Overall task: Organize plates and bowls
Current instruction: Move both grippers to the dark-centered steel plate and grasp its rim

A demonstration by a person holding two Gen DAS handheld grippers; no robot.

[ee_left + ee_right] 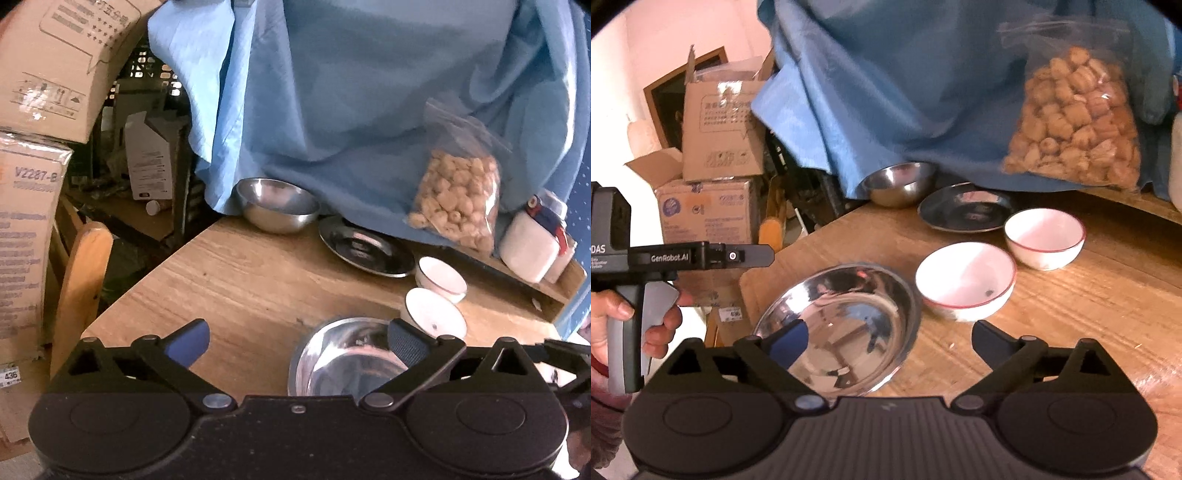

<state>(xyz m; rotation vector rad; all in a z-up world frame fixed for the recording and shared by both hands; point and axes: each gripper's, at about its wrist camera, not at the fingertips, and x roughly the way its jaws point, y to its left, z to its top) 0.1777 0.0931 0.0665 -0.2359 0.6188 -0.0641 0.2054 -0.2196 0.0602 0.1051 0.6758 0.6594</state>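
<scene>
A shiny shallow steel dish (846,321) lies on the wooden table (1071,314), near its left edge. My right gripper (890,338) is open over the dish's right rim, its left finger above the dish, pressing on nothing. My left gripper (295,339) is also open, with the same dish (343,358) just under its right finger. Two white red-rimmed bowls (966,280) (1045,238) stand side by side behind the dish. Farther back lie a dark steel plate (966,212) and a steel bowl (899,182), partly under a blue cloth.
The blue cloth (351,92) drapes over the table's back. A clear bag of snacks (458,195) and a white jar (532,240) rest on a raised shelf at right. Cardboard boxes (33,110) and a wooden chair back (81,280) stand left of the table. A hand (613,314) grips the left tool.
</scene>
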